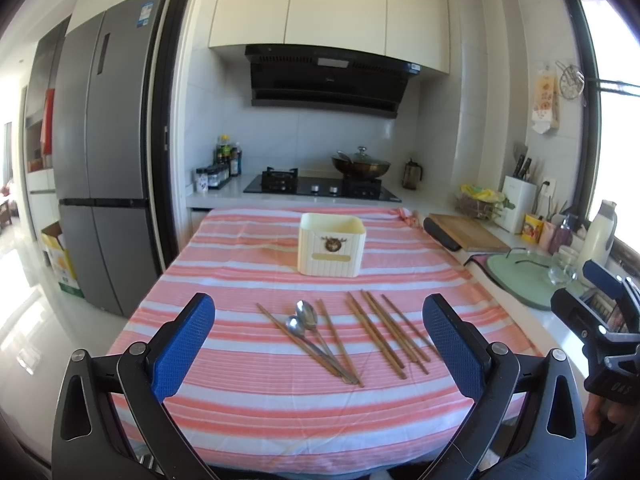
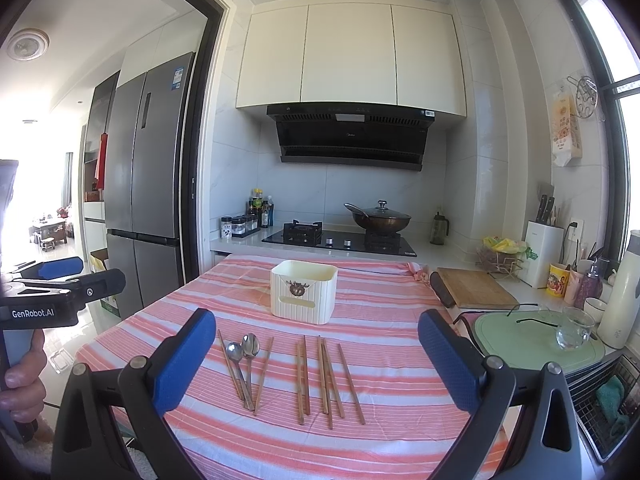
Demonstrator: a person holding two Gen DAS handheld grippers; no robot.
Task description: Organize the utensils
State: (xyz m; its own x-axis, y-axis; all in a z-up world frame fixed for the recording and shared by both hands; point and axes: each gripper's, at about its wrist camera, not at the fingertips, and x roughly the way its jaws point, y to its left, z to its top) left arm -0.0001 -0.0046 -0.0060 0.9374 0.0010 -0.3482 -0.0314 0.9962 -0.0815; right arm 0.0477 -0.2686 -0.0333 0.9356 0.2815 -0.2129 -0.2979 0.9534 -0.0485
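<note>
A cream utensil holder (image 1: 331, 249) (image 2: 303, 291) stands upright at the middle back of the pink-and-white striped tablecloth (image 1: 248, 408) (image 2: 384, 312). In front of it lie two metal spoons (image 1: 306, 318) (image 2: 243, 350) between two wooden chopsticks (image 1: 336, 340) (image 2: 264, 372), and to their right a loose group of several chopsticks (image 1: 384, 332) (image 2: 324, 376). My left gripper (image 1: 319, 348) is open and empty, held above the table's near edge. My right gripper (image 2: 316, 364) is open and empty too, near the same edge.
A wooden cutting board (image 1: 466, 232) (image 2: 474, 288) and a green mat (image 1: 524, 276) (image 2: 532, 336) with a glass (image 2: 572, 332) lie on the counter to the right. The stove with a wok (image 2: 378, 218) is behind the table. A fridge (image 1: 108, 152) stands to the left.
</note>
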